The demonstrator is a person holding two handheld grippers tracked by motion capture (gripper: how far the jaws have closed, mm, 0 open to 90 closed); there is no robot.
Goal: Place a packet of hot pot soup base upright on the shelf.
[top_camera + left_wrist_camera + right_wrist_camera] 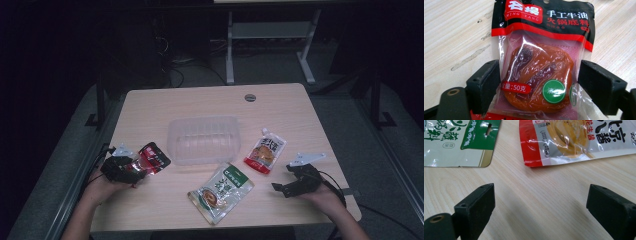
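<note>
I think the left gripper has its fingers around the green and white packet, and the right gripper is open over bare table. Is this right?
Not quite. In the left gripper view, the left gripper has its fingers around the red and black packet, not the green and white packet. The right gripper is indeed open over bare table.
</note>
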